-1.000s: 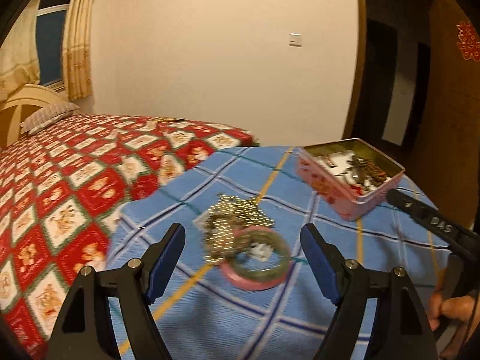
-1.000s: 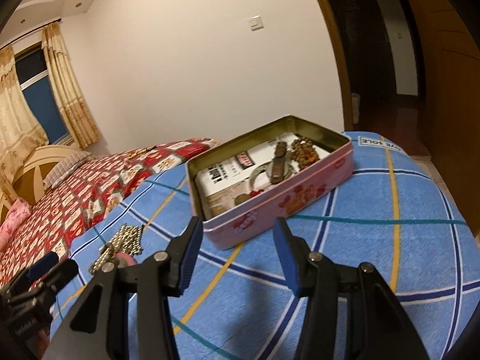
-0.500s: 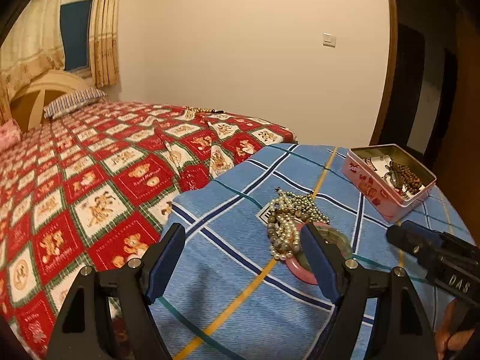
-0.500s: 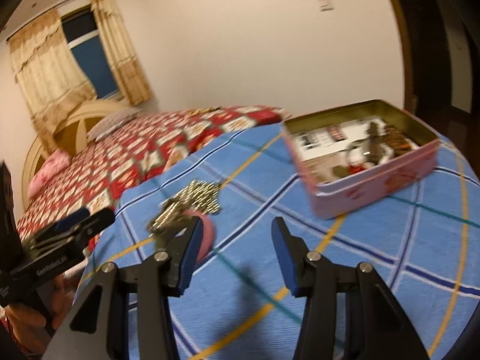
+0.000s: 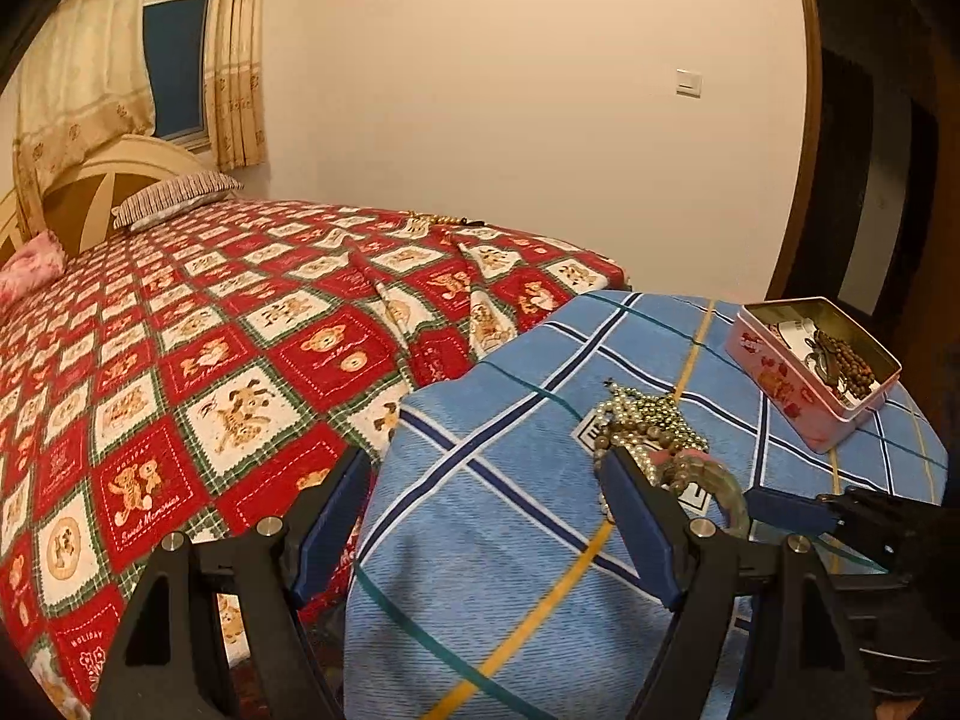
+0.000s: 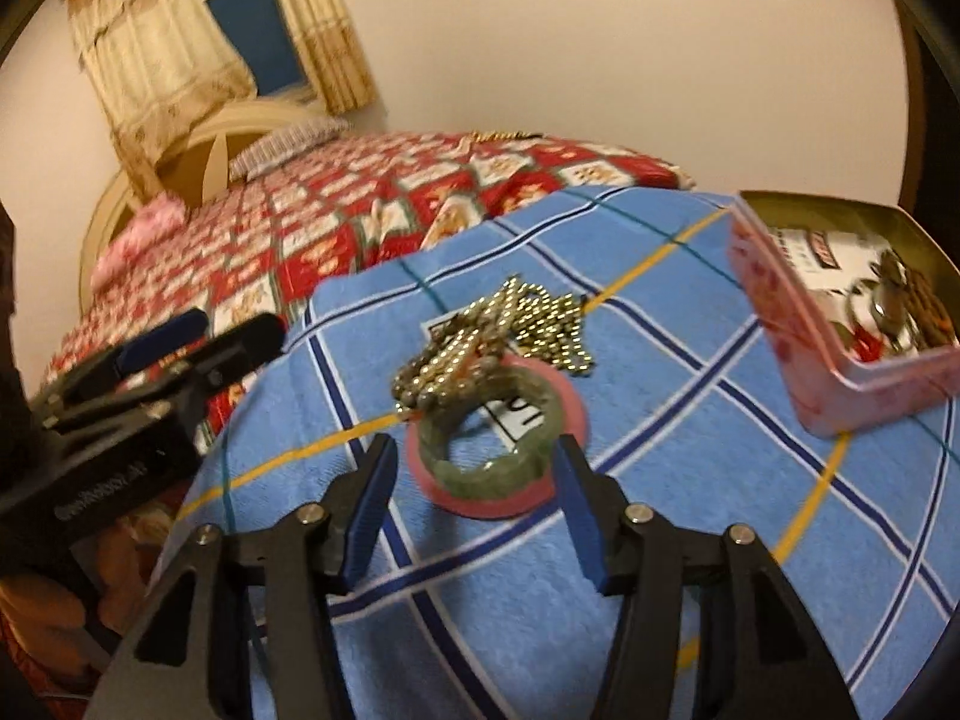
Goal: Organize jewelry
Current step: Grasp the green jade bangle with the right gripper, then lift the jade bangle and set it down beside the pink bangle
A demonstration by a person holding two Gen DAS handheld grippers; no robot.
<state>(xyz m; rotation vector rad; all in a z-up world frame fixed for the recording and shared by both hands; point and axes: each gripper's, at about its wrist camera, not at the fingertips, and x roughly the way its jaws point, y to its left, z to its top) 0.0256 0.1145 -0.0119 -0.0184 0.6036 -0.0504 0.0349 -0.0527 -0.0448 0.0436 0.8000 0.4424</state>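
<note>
A green bangle (image 6: 489, 447) lies on a pink ring (image 6: 567, 405) on the blue plaid cloth (image 6: 660, 360), with a heap of gold and pearl bead necklaces (image 6: 510, 330) against its far side. My right gripper (image 6: 474, 516) is open and empty, its fingers on either side of the bangle's near edge. My left gripper (image 5: 486, 528) is open and empty at the cloth's left edge; the necklaces (image 5: 648, 420) and bangle (image 5: 714, 480) sit just beyond its right finger. The pink tin (image 6: 840, 324) holds several pieces of jewelry at the right.
A bed with a red patterned quilt (image 5: 210, 348) lies left of the cloth-covered surface. The pink tin (image 5: 810, 372) stands open near the cloth's far right edge. A dark doorway (image 5: 870, 180) is behind it. The right gripper shows in the left wrist view (image 5: 840, 516).
My right gripper has swung left from the tin to the bangle and necklaces. My left gripper has drawn back and to the left, off the jewelry pile.
</note>
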